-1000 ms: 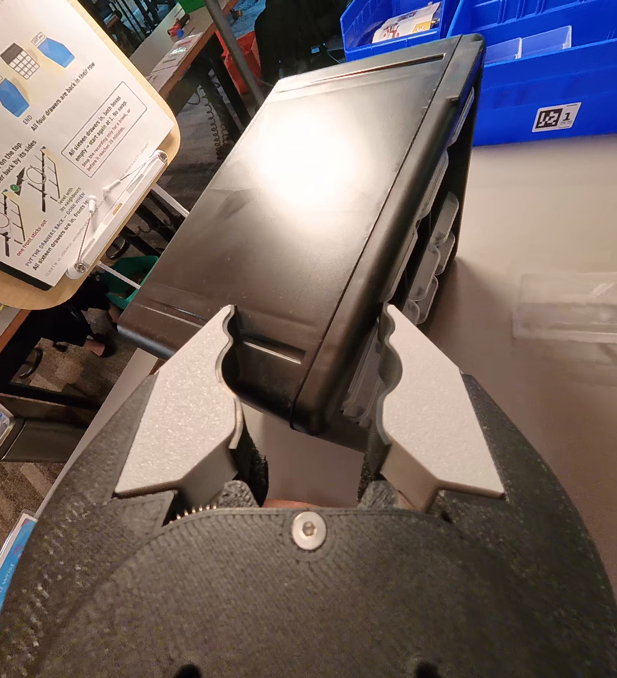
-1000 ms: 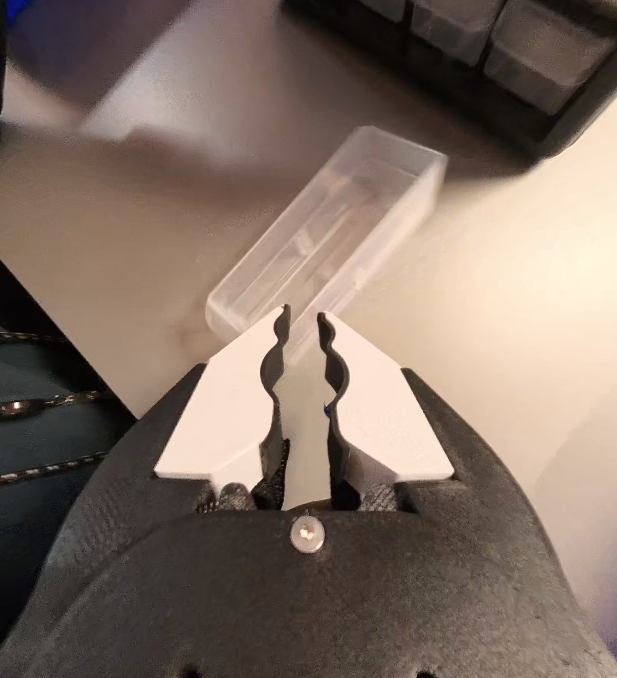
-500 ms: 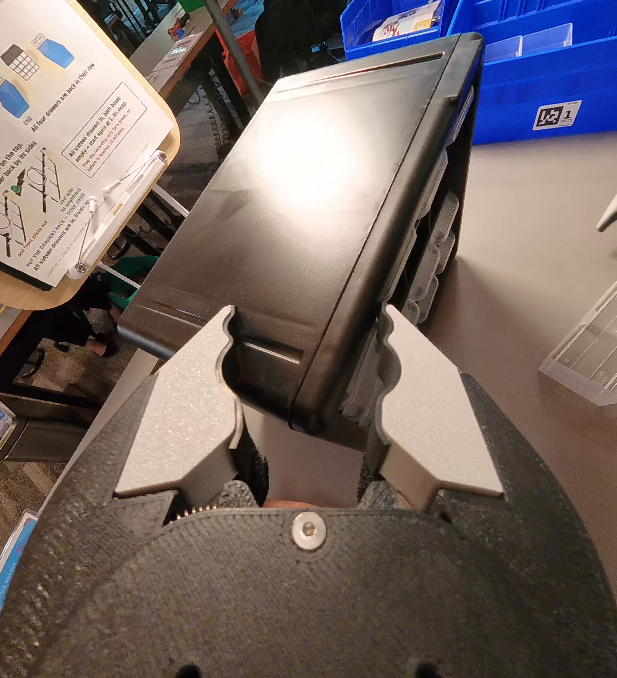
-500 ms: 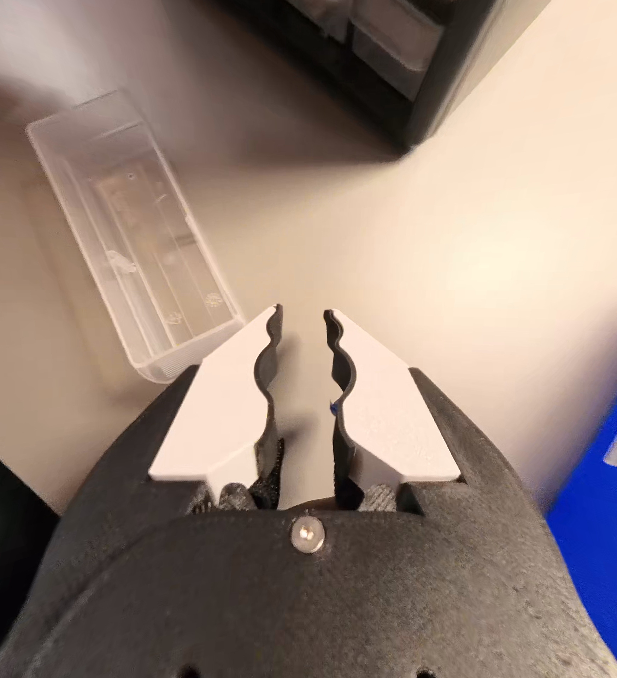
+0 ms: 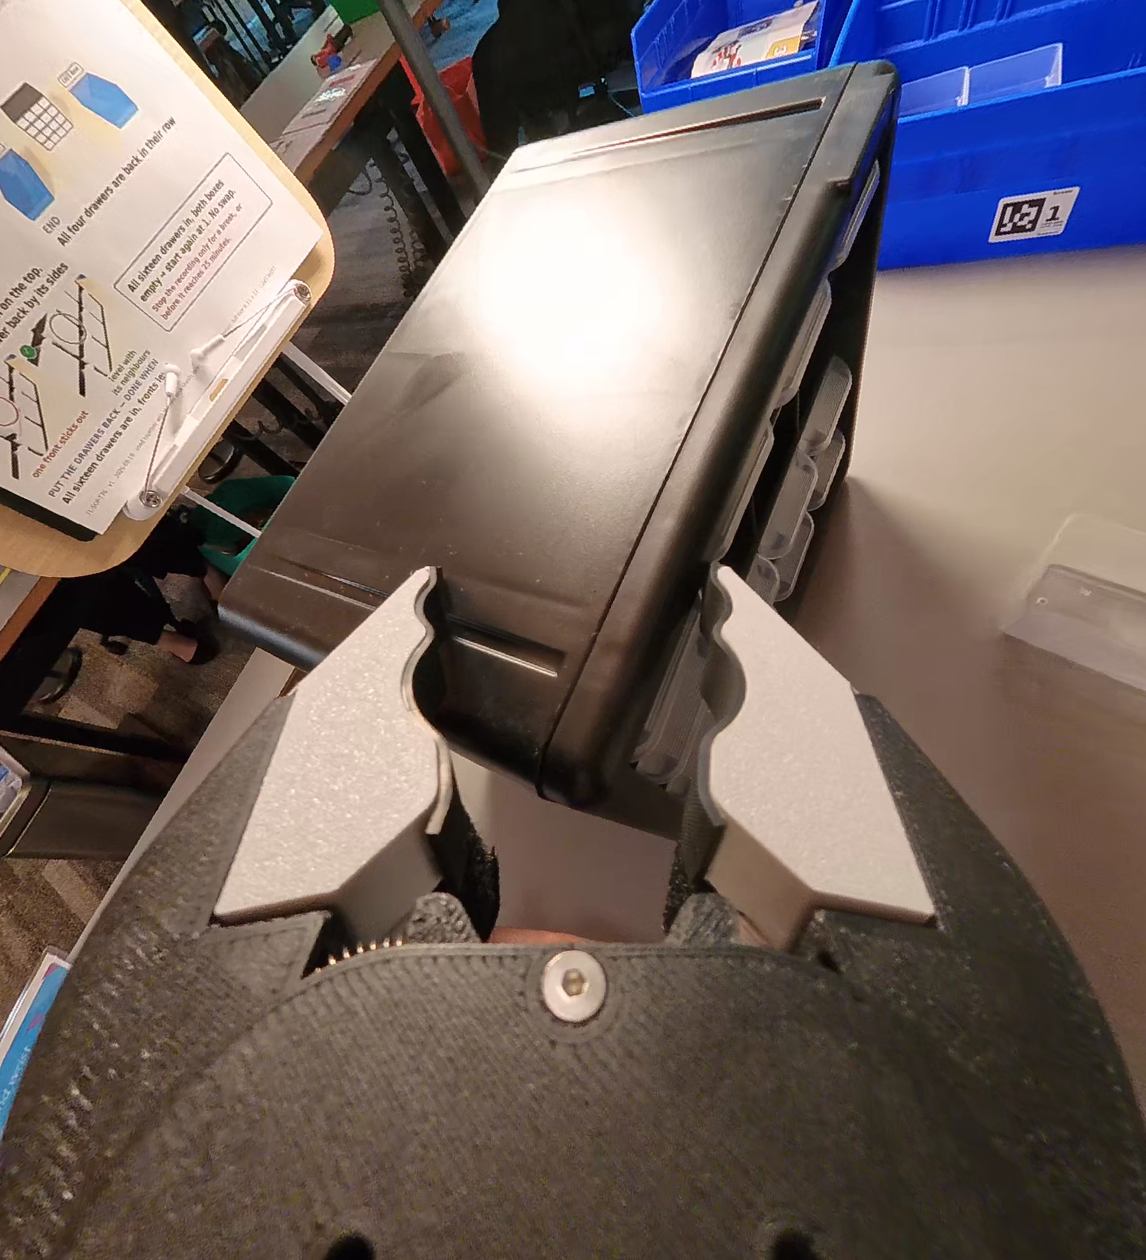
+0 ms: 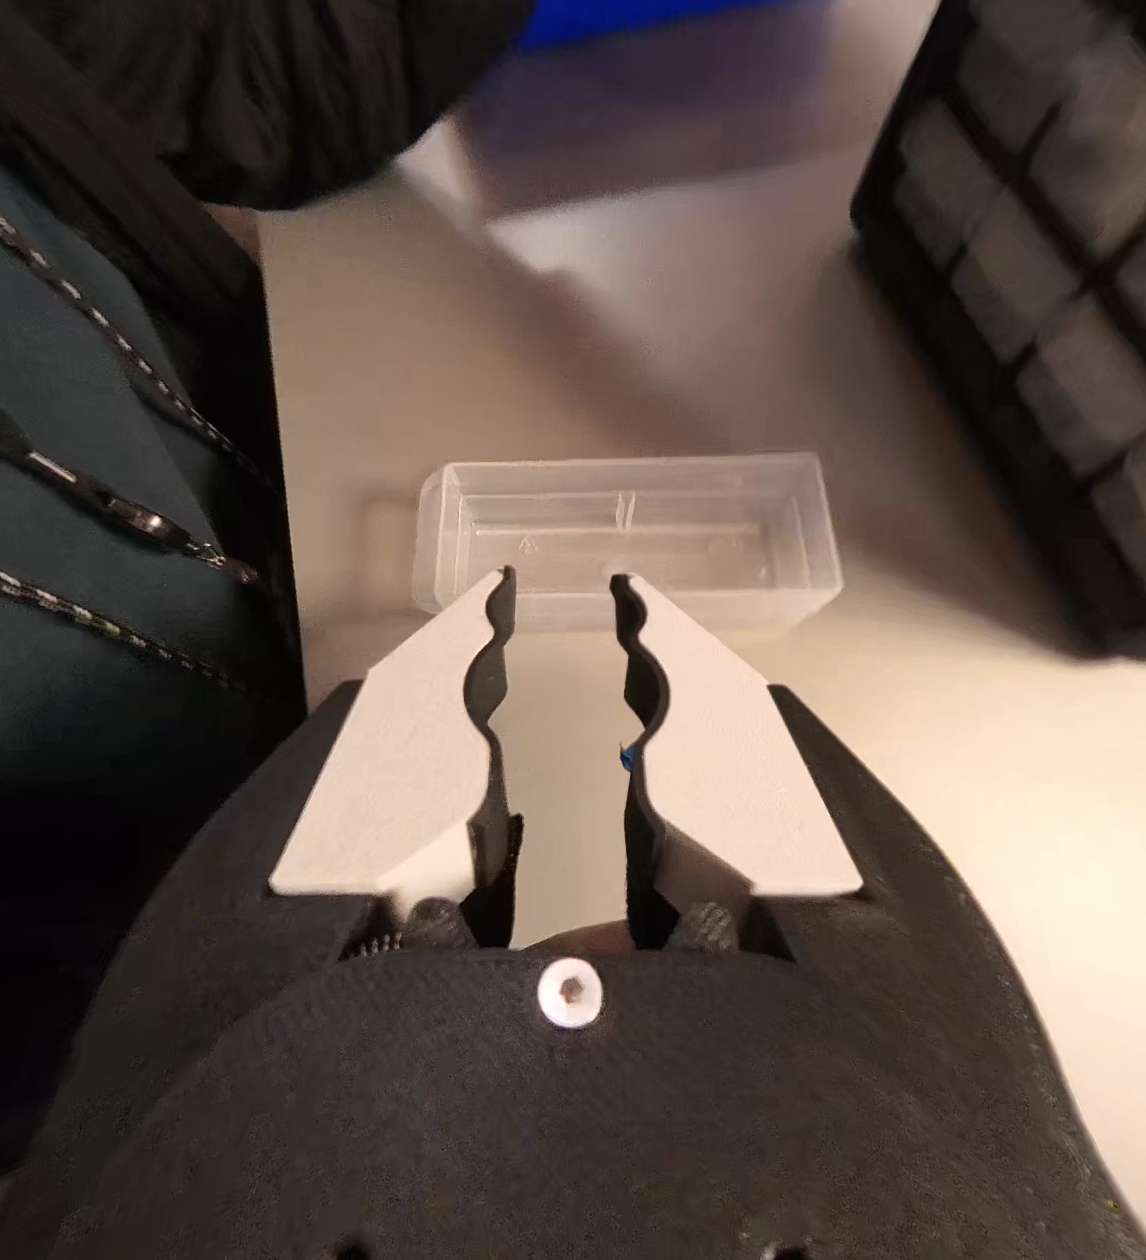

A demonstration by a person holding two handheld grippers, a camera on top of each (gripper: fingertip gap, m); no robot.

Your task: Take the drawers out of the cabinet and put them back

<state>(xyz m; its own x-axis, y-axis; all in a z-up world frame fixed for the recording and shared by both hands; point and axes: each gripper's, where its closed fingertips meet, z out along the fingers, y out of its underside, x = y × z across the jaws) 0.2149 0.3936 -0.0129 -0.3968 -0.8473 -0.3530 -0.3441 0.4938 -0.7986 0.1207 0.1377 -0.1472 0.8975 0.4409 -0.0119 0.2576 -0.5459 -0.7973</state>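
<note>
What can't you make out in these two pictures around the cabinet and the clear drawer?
- Left wrist view: cabinet front faces away, so empty slots are hidden.
- Left wrist view: clear drawer smeared, cut by the right edge.
- Right wrist view: cabinet drawer fronts motion-blurred, no detail.
- Right gripper: contact with the drawer unclear.

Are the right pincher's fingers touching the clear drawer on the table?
Cannot tell. In the right wrist view the open fingertips overlap the clear drawer near edge, but no plain contact or gap shows.

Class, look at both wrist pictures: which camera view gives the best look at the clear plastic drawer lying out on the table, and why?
The right wrist view: the clear drawer lies whole and centred, broadside just beyond the open right gripper, its inside visible. The left wrist view shows it only blurred at the right edge, past the black cabinet.
</note>
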